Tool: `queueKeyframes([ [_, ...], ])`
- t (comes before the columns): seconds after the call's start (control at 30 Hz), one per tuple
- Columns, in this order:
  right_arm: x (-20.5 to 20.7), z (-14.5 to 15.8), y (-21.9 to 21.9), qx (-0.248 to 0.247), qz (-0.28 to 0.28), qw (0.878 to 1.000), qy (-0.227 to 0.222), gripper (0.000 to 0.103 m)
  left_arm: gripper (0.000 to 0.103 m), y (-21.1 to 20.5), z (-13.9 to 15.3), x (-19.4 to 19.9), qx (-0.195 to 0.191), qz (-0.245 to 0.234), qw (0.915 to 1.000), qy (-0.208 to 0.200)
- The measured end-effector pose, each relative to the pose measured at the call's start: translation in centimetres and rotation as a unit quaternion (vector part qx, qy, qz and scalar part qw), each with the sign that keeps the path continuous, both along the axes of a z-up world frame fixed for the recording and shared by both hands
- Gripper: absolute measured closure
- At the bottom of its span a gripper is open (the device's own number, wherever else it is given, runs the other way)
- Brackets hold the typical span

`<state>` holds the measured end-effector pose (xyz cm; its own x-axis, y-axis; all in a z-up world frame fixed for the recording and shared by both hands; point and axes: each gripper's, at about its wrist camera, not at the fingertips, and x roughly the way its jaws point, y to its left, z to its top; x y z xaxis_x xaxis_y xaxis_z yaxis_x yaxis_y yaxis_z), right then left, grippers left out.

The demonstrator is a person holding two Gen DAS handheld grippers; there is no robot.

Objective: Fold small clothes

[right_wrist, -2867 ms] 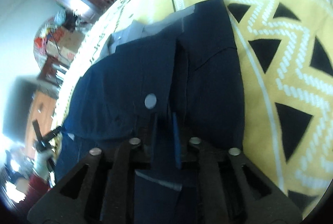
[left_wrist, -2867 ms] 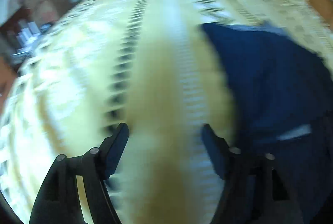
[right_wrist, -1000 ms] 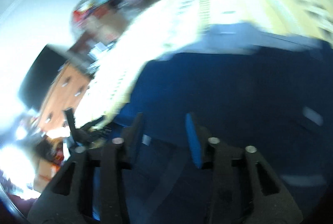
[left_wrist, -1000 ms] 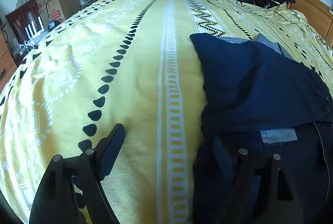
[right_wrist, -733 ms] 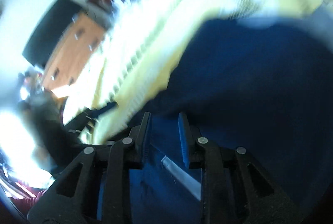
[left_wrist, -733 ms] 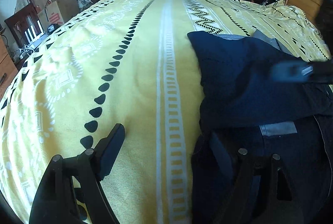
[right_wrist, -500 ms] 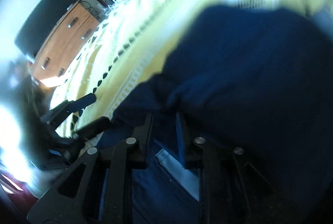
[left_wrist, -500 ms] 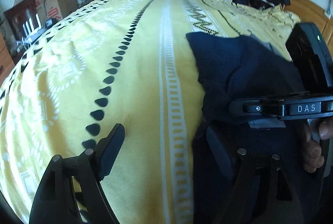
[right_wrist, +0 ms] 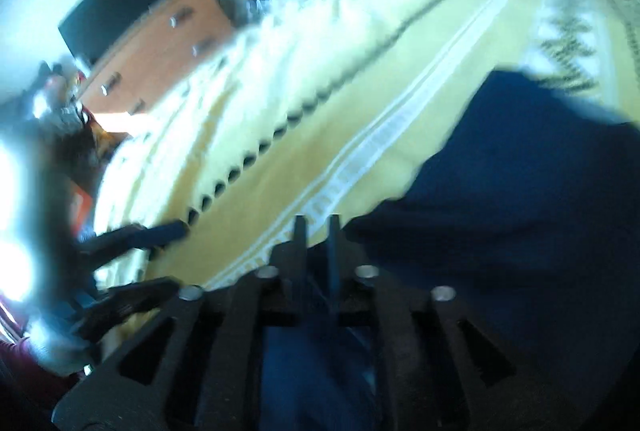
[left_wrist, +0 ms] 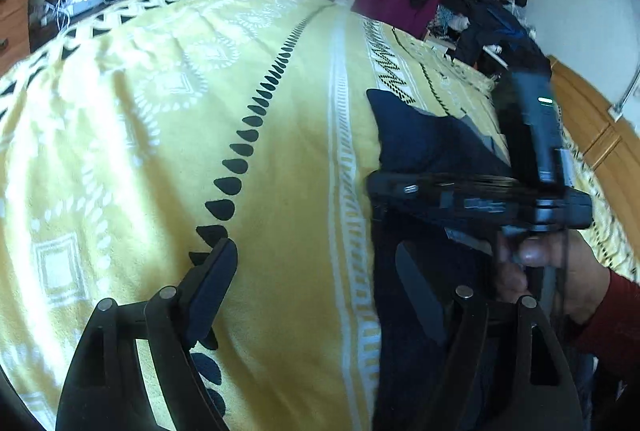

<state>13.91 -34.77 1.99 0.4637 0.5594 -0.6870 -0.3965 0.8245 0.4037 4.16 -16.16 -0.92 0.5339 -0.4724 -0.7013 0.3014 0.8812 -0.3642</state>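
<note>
My right gripper (right_wrist: 316, 227) looks pinched on the navy garment (right_wrist: 520, 199) edge (blurry), left gripper (left_wrist: 320, 279) wide; I'd drag low across the yellow bedspread (left_wrist: 200, 111).

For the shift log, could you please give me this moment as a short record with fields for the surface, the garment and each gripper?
surface: yellow patterned bedspread
garment: dark blue garment, lying on the bedspread, partly folded over itself
left gripper: left gripper, jaws wide apart, holding nothing, one finger over the bedspread, the other over the garment's edge
right gripper: right gripper, jaws nearly together at the garment's edge; blur hides whether cloth is pinched
hand: right hand holding the right gripper, red sleeve
</note>
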Motion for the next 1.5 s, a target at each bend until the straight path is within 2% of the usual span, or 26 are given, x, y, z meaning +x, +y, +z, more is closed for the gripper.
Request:
queueKeyframes([
  [0.07,0.5,-0.5,-2.8,-0.023,-0.028,0.999,0.005,0.075,0.019,0.4,-0.6,0.3,-0.018,0.001,0.9998,0.009],
  [0.1,1.2,-1.8,-3.9,-0.045,-0.04,0.998,0.027,0.078,0.019,0.5,-0.8,0.4,-0.023,0.001,0.9997,0.012],
  [0.13,1.8,-3.1,-4.4,-0.058,-0.043,0.996,0.047,0.103,0.019,0.5,-0.9,0.6,-0.025,0.0,0.9996,0.013],
  [0.2,2.4,-3.9,-6.7,-0.012,-0.048,0.996,0.071,0.103,0.018,0.4,-1.0,0.7,-0.024,-0.003,0.9996,0.013],
  [0.23,2.1,-3.1,-7.0,-0.022,-0.059,0.996,0.064,0.103,0.018,0.4,-1.0,0.6,-0.025,-0.003,0.9996,0.013],
  [0.3,1.3,-1.4,-7.2,-0.028,-0.056,0.997,0.038,0.095,0.017,0.6,-1.0,0.6,-0.034,-0.003,0.9994,0.01],
  [0.37,1.1,0.3,-8.3,-0.025,-0.062,0.998,0.007,0.07,0.016,0.8,-1.3,0.8,-0.042,-0.005,0.999,0.013],
  [0.5,3.1,1.0,-12.0,-0.043,-0.107,0.993,-0.013,0.069,0.013,0.3,-1.6,1.4,-0.04,-0.014,0.9989,0.02],
  [0.53,3.8,0.3,-12.4,-0.061,-0.118,0.991,-0.004,0.069,0.012,0.1,-1.6,1.4,-0.037,-0.016,0.999,0.019],
  [0.6,6.1,-3.8,-13.1,-0.148,-0.137,0.978,0.049,0.074,0.011,-0.2,-1.6,1.4,-0.033,-0.021,0.9991,0.019],
  [0.67,6.2,-4.5,-13.6,-0.14,-0.139,0.98,0.038,0.076,0.01,-0.2,-1.7,1.4,-0.034,-0.022,0.999,0.02],
  [0.73,5.6,-3.0,-12.7,-0.157,-0.151,0.975,0.033,0.074,0.01,-0.2,-1.7,1.5,-0.035,-0.022,0.9989,0.021],
  [0.83,2.5,0.2,-10.4,-0.092,-0.112,0.989,-0.017,0.074,0.009,-0.2,-1.8,1.6,-0.036,-0.024,0.9989,0.021],
  [0.87,1.7,0.5,-9.1,-0.094,-0.085,0.992,-0.028,0.076,0.008,-0.2,-1.8,1.6,-0.036,-0.025,0.9988,0.021],
  [0.9,1.1,-0.1,-7.5,-0.108,-0.06,0.992,-0.031,0.076,0.008,-0.2,-1.8,1.6,-0.036,-0.026,0.9988,0.022],
  [0.97,1.4,-3.2,-6.1,-0.149,-0.037,0.988,0.011,0.075,0.008,-0.3,-1.8,1.7,-0.036,-0.026,0.9988,0.022],
  [1.0,1.2,-3.5,-6.0,-0.148,-0.043,0.988,-0.008,0.074,0.008,-0.3,-1.8,1.7,-0.035,-0.027,0.9988,0.022],
  [1.07,1.4,-2.5,-6.0,-0.148,-0.05,0.988,0.0,0.072,0.008,-0.3,-1.8,1.7,-0.037,-0.027,0.9987,0.022],
  [1.2,0.0,0.5,-5.3,-0.109,-0.051,0.992,-0.047,0.072,0.008,-0.1,-1.9,1.7,-0.042,-0.026,0.9985,0.022],
  [1.23,-0.1,0.0,-4.5,-0.1,-0.038,0.994,-0.037,0.072,0.008,-0.2,-2.0,1.7,-0.042,-0.027,0.9985,0.022],
  [1.3,0.5,-3.4,-2.0,-0.133,0.009,0.991,0.009,0.069,0.007,-0.3,-2.0,1.7,-0.041,-0.028,0.9985,0.022],
  [1.33,0.2,-4.3,-1.1,-0.156,0.015,0.988,-0.005,0.062,0.007,-0.3,-2.0,1.7,-0.041,-0.028,0.9985,0.023],
  [1.37,-0.7,-3.9,-0.5,-0.173,0.017,0.984,-0.032,0.059,0.007,-0.2,-2.0,1.8,-0.043,-0.028,0.9984,0.023],
  [1.4,-0.6,-3.4,-0.3,-0.17,0.018,0.985,-0.023,0.059,0.007,-0.1,-2.0,1.8,-0.046,-0.028,0.9983,0.023],
  [1.43,-0.6,-2.5,-0.4,-0.149,0.016,0.989,-0.017,0.063,0.007,0.0,-2.0,1.9,-0.048,-0.028,0.9982,0.023],
  [1.5,-1.0,-0.2,-0.3,-0.119,0.004,0.991,-0.057,0.063,0.007,0.1,-2.0,1.9,-0.051,-0.029,0.998,0.024],
])
